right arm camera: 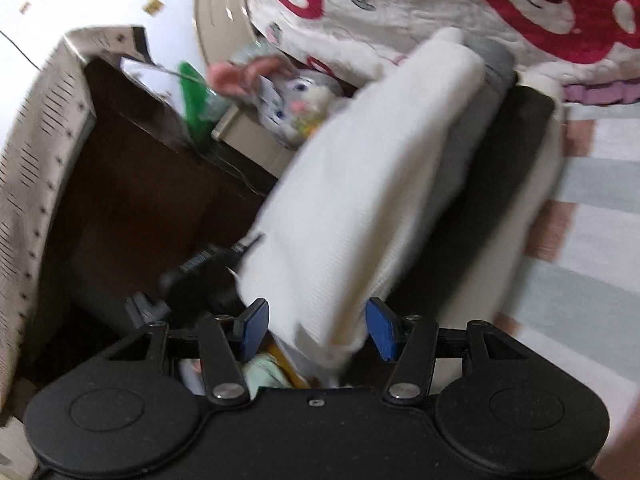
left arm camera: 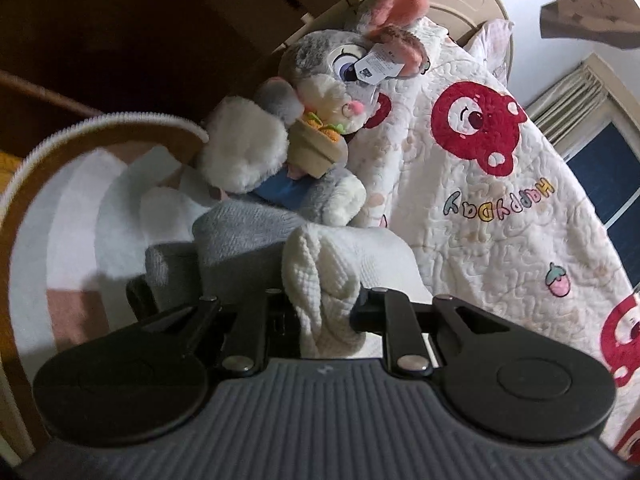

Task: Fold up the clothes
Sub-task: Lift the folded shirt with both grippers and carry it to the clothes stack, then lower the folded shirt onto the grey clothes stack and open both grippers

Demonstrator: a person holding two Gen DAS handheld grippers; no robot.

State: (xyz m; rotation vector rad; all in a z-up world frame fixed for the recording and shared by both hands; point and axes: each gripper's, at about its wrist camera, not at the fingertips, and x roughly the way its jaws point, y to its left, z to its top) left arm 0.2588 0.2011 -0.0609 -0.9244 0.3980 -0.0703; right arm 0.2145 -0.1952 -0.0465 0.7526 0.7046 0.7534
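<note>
A white textured garment (left arm camera: pixel 320 280) is bunched between the black fingers of my left gripper (left arm camera: pixel 324 308), which is shut on it. A grey knitted part (left arm camera: pixel 240 248) lies draped just beyond and to the left. In the right wrist view the same white garment (right arm camera: pixel 360 184) stretches away from me, lifted above the rug, with a grey edge (right arm camera: pixel 494 56) at its far end. Its near end sits between the blue pads (right arm camera: pixel 382 328) of my right gripper (right arm camera: pixel 318 328), whose jaws stand fairly wide around the thick fold. This view is motion-blurred.
A grey plush rabbit (left arm camera: pixel 320 92) leans against a white quilt with red bears (left arm camera: pixel 480 184). A round striped rug (left arm camera: pixel 72 208) lies at left. In the right view, a dark wooden floor (right arm camera: pixel 140 200) and a perforated beige box (right arm camera: pixel 36 140) are at left.
</note>
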